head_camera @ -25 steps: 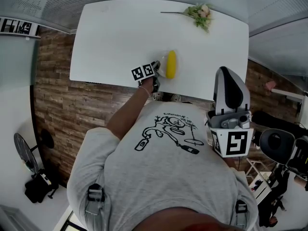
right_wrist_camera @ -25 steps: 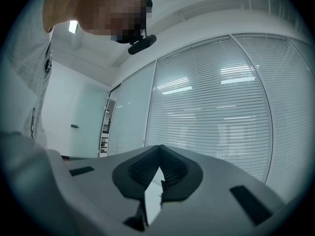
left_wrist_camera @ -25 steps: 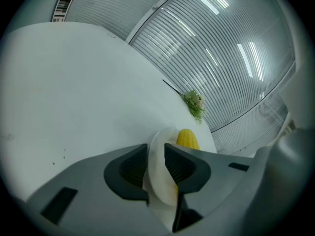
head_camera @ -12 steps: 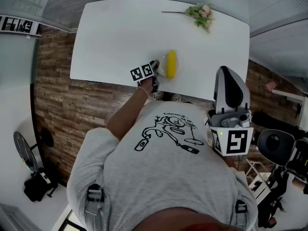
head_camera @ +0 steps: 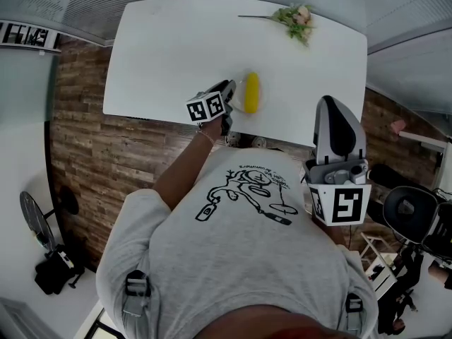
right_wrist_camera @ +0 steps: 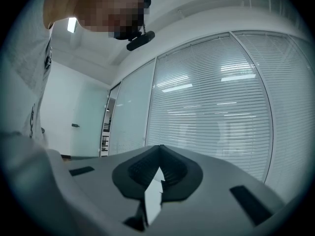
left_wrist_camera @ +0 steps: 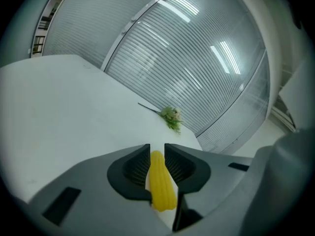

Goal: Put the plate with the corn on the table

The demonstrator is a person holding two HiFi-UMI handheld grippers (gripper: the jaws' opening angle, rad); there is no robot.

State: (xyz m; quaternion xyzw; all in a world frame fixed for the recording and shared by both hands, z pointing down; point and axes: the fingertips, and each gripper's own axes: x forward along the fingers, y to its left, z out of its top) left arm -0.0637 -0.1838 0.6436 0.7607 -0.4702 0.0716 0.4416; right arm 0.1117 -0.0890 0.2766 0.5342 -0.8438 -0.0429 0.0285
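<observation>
One white table (head_camera: 169, 55) takes up the far part of the head view.

Right gripper (right_wrist_camera: 159, 156): held up at the person's right side, short of the table's near edge and well apart from the work. Its jaws are closed tip to tip, with nothing between them.

Left gripper (left_wrist_camera: 156, 150): over the table's near edge. Its jaws are parted by a narrow gap, with no hold on anything evident.

Corn (head_camera: 251, 92): lying on the table close to the near edge, just right of and beyond the left gripper. It shows through that gripper's gap. Its long axis runs near to far, in line with the jaws, and the narrower end appears to point far.

Plate: not distinguishable, white against white.

Flower sprig (head_camera: 296, 16): far right, well apart.

Judgement: placement looks complete. The left gripper is the nearer one, and it should back off straight toward the near side, along the corn's axis.
</observation>
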